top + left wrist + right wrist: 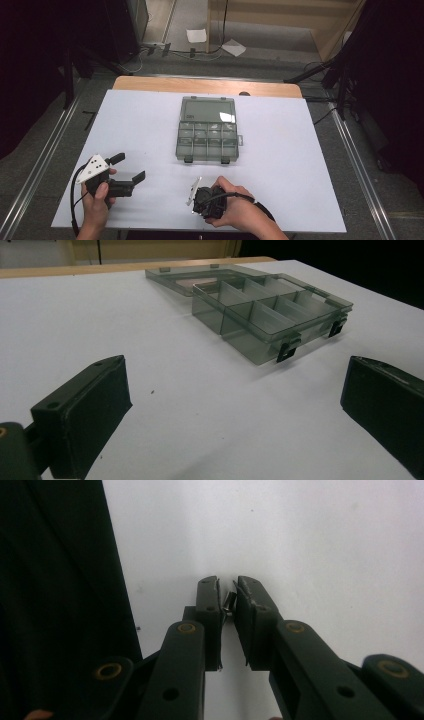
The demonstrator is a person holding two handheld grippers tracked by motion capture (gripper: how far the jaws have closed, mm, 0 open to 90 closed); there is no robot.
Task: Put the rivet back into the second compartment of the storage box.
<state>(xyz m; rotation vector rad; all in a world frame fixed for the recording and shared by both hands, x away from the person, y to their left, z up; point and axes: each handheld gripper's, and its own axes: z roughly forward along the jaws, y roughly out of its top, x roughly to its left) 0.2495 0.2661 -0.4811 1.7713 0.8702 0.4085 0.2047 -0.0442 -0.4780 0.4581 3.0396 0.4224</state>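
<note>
we pinch a small metal part, box waiting open

our right gripper (228, 596) clamps the small metal part (229, 601) for the open compartment box (207, 135); our left gripper (127, 168) rests spread, holding nothing.

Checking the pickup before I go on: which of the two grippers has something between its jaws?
The right gripper: its jaws have nearly met on a small metal piece. The left gripper has its jaws wide apart over bare table.

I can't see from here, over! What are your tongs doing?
Right tongs shut on small metal piece. Left tongs open, holding nothing. Open compartment box ahead, path clear.
</note>
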